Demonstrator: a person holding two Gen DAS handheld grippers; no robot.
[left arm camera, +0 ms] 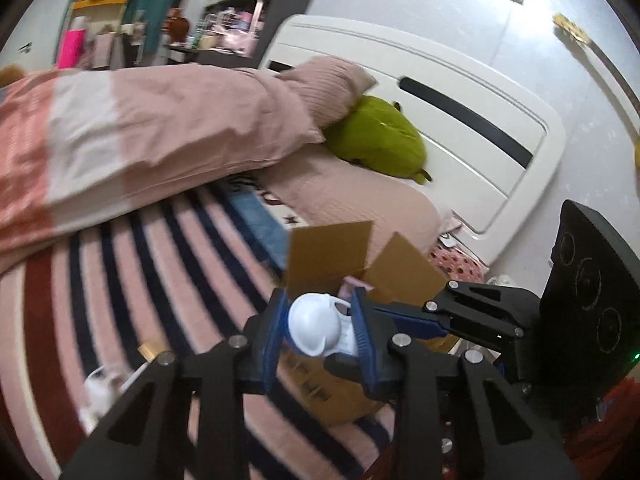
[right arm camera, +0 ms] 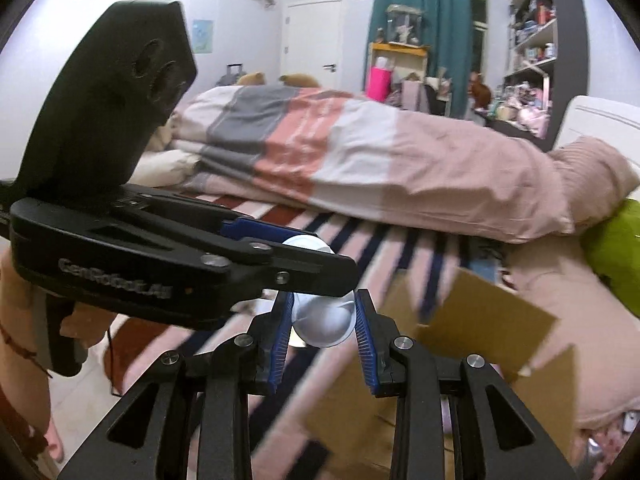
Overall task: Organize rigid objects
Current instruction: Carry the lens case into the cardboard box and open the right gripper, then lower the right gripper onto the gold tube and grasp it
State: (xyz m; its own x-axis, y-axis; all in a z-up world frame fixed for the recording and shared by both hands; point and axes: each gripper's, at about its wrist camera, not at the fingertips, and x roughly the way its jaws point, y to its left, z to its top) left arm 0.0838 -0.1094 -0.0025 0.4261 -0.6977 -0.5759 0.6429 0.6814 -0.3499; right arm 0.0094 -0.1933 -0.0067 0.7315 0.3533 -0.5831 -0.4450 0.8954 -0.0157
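Note:
A white plastic toy figure [left arm camera: 316, 330] is clamped between the blue pads of my left gripper [left arm camera: 320, 326], held above the striped bed cover. My right gripper [right arm camera: 323, 320] is also shut on the same white figure [right arm camera: 326, 322], from the other side; it shows in the left wrist view [left arm camera: 404, 316] coming in from the right. The left gripper shows in the right wrist view [right arm camera: 308, 264] coming in from the left. An open cardboard box [left arm camera: 352, 264] sits on the bed just beyond and below the figure, flaps up; it also shows in the right wrist view [right arm camera: 480, 320].
A pink and white duvet [left arm camera: 160, 136] lies across the bed. A green plush [left arm camera: 380, 140] rests by the white headboard [left arm camera: 460, 128]. Small white objects [left arm camera: 100, 388] lie on the striped cover at the left. Shelves and a desk stand beyond the bed.

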